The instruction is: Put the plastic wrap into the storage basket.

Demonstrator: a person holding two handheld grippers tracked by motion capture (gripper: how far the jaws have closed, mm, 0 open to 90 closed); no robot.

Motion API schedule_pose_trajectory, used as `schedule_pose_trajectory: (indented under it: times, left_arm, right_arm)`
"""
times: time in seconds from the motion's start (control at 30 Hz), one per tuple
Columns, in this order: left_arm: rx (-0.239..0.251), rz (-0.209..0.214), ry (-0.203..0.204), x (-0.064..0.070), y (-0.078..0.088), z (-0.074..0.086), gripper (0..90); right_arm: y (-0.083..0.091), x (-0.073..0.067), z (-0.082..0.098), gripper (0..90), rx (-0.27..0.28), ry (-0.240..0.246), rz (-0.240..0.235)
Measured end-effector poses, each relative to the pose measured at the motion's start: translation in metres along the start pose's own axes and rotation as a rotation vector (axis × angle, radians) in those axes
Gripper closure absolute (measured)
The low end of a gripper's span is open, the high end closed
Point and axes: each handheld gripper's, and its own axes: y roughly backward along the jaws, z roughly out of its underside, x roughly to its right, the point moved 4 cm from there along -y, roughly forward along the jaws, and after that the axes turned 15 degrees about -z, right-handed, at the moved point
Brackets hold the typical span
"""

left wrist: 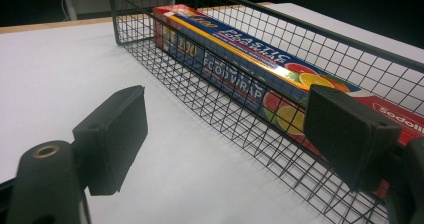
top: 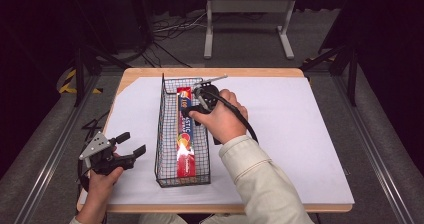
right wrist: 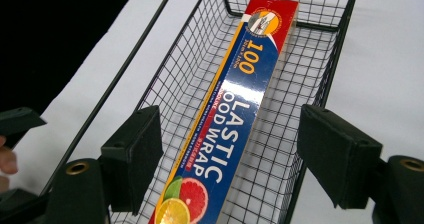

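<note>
A long, narrow black wire basket [top: 163, 134] stands on the white table sheet, running away from me. Inside it lies a blue and red plastic food wrap box [top: 185, 144], flat on the mesh floor, its fruit picture at the near end. My right gripper [top: 195, 109] hangs over the far half of the basket. In the right gripper view it [right wrist: 230, 154] is open, with the box [right wrist: 242, 99] below and between the jaws, untouched. My left gripper [top: 132, 142] rests open near the table's front left, empty. Its jaws [left wrist: 225, 134] face the basket's side wall [left wrist: 210, 99] and the box [left wrist: 240, 54].
The white sheet [top: 295, 134] covers a wooden table whose front edge [top: 200, 208] lies close to me. There is bare sheet on both sides of the basket. A white metal stand [top: 247, 6] and loose cables [top: 165, 29] sit on the floor beyond the table.
</note>
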Motion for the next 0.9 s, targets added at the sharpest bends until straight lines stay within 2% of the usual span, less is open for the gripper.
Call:
schedule_pose_trajectory:
  times: [0.1, 0.17, 0.27, 0.33, 0.47, 0.77, 0.9]
  left_arm:
    - [-0.006, -0.010, -0.012, 0.001, -0.001, 0.000, 18.6]
    - [-0.007, -0.016, -0.016, 0.000, -0.001, 0.001, 18.6]
    - [-0.013, -0.016, -0.014, 0.000, -0.001, 0.001, 18.6]
    - [-0.015, -0.017, -0.014, 0.000, -0.001, 0.001, 18.6]
    - [-0.019, -0.015, -0.013, 0.000, -0.002, 0.001, 18.6]
    - [-0.022, -0.010, -0.009, 0.000, -0.002, 0.001, 18.6]
    - [-0.022, -0.004, -0.007, 0.000, -0.002, 0.001, 18.6]
  right_arm:
    - [0.009, 0.004, 0.000, 26.9, 0.004, 0.014, -0.026]
    - [0.017, 0.006, 0.000, 26.9, 0.009, 0.041, -0.054]
    - [0.027, 0.008, 0.001, 26.3, 0.001, 0.097, -0.068]
    - [0.036, 0.011, 0.003, 26.1, 0.001, 0.110, -0.082]
    - [0.048, 0.018, 0.005, 25.3, 0.006, 0.126, -0.087]
    - [0.095, 0.049, 0.016, 21.7, 0.068, 0.175, -0.109]
    - [0.114, 0.063, 0.022, 21.4, 0.089, 0.172, -0.086]
